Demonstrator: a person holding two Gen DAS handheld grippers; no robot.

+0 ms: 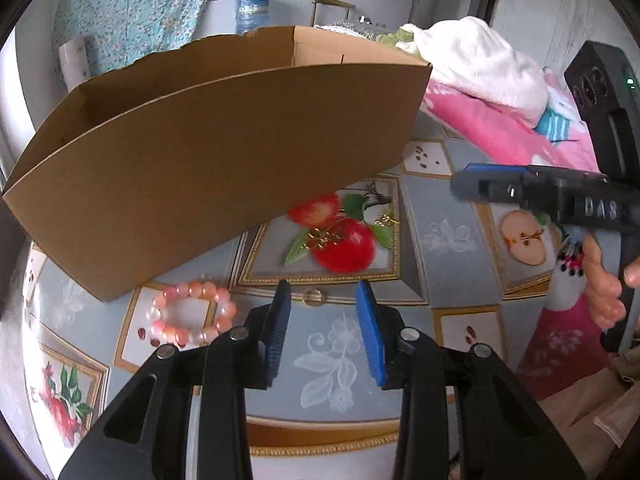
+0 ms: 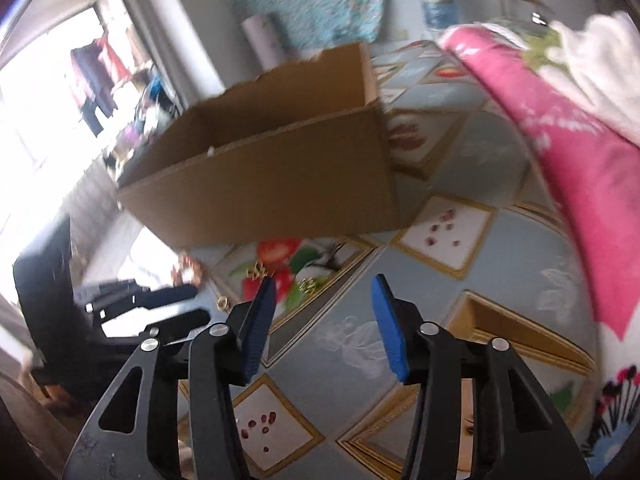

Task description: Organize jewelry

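A pink bead bracelet (image 1: 192, 314) lies on the fruit-patterned tablecloth (image 1: 436, 236), just in front of the open cardboard box (image 1: 208, 152). A small gold ring (image 1: 314, 297) rests on the cloth right ahead of my left gripper (image 1: 324, 292), which is open with nothing between its blue pads. Two gold earrings (image 1: 320, 238) (image 1: 384, 220) sit on the printed apples. My right gripper (image 2: 323, 280) is open and empty above the cloth, near the earrings (image 2: 258, 270) (image 2: 308, 284). In the blurred right wrist view the box (image 2: 272, 168) stands behind them, the ring (image 2: 223, 302) to the left.
A pink blanket (image 1: 500, 136) with a white cloth (image 1: 480, 64) on top lies at the back right of the table. A hand (image 1: 604, 292) holds the right gripper (image 1: 468, 184) at the right. A blue spool (image 1: 252, 8) and a patterned curtain (image 1: 136, 8) stand behind the box.
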